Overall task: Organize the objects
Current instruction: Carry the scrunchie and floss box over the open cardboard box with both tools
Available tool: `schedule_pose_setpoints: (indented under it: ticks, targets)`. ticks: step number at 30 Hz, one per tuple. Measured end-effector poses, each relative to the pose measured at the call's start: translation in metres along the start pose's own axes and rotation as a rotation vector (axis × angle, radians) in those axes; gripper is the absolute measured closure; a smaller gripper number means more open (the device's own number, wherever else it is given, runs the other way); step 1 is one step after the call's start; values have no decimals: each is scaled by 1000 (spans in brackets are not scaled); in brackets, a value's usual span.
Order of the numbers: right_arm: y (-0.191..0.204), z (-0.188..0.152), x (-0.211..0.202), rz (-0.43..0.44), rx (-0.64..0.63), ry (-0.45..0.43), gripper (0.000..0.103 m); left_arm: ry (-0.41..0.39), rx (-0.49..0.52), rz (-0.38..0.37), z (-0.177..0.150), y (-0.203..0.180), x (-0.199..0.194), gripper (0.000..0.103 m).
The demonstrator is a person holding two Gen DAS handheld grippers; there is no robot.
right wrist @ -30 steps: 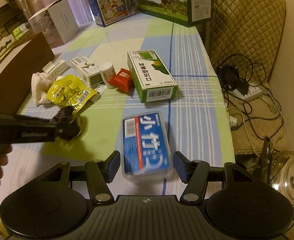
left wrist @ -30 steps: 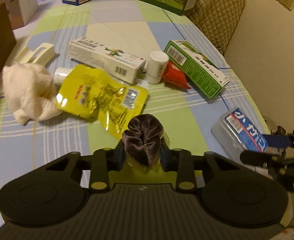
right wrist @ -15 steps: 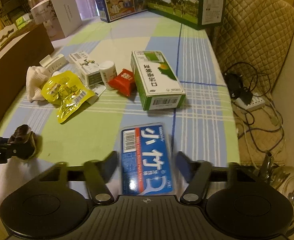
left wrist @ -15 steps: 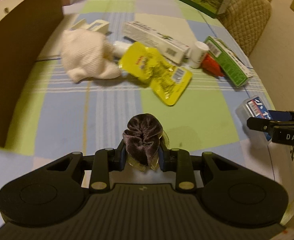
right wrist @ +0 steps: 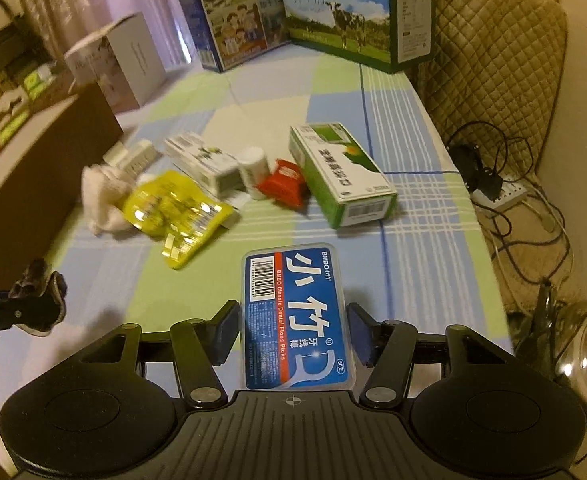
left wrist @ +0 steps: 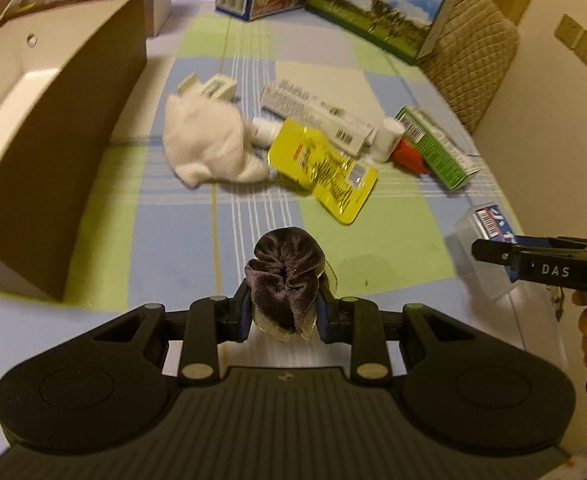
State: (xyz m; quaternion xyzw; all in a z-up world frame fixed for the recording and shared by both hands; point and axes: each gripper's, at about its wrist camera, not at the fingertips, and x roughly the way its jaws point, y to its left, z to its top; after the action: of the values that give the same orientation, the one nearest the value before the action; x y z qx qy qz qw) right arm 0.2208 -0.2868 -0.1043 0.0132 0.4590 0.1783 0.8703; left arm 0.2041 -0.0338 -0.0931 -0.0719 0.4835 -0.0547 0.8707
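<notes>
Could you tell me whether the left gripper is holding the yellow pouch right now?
No, the left gripper is shut on a dark velvet scrunchie, while the yellow pouch lies on the tablecloth farther ahead.

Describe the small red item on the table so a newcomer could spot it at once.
On the checked tablecloth, find the green and white carton lying flat. The red packet sits at its left side, with a white bottle on its other side. It is the only red thing there.

Dim, warm yellowish indoor light tints both views. Fisheye bending curves the table (left wrist: 181, 240) edges, and the corners go black. The white cloth (left wrist: 205, 144) and yellow pouch (right wrist: 173, 212) are smeared by motion blur (glare spots glint on the pouch's foil).
</notes>
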Motion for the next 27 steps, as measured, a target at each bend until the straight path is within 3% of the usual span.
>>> schedule_pose_setpoints:
  ticks: [6, 12, 22, 27]
  targets:
    - [52, 5, -22, 66, 53, -31, 49, -48, 59, -41, 21, 23, -34, 78]
    - [127, 19, -31, 202, 53, -63, 49, -101, 80, -51, 37, 63, -75, 78]
    - [257, 46, -10, 386, -66, -82, 49, -143, 17, 35, 48, 164, -115, 78]
    - [308, 56, 11, 428, -127, -73, 49, -142, -24, 88, 48, 212, -120, 77]
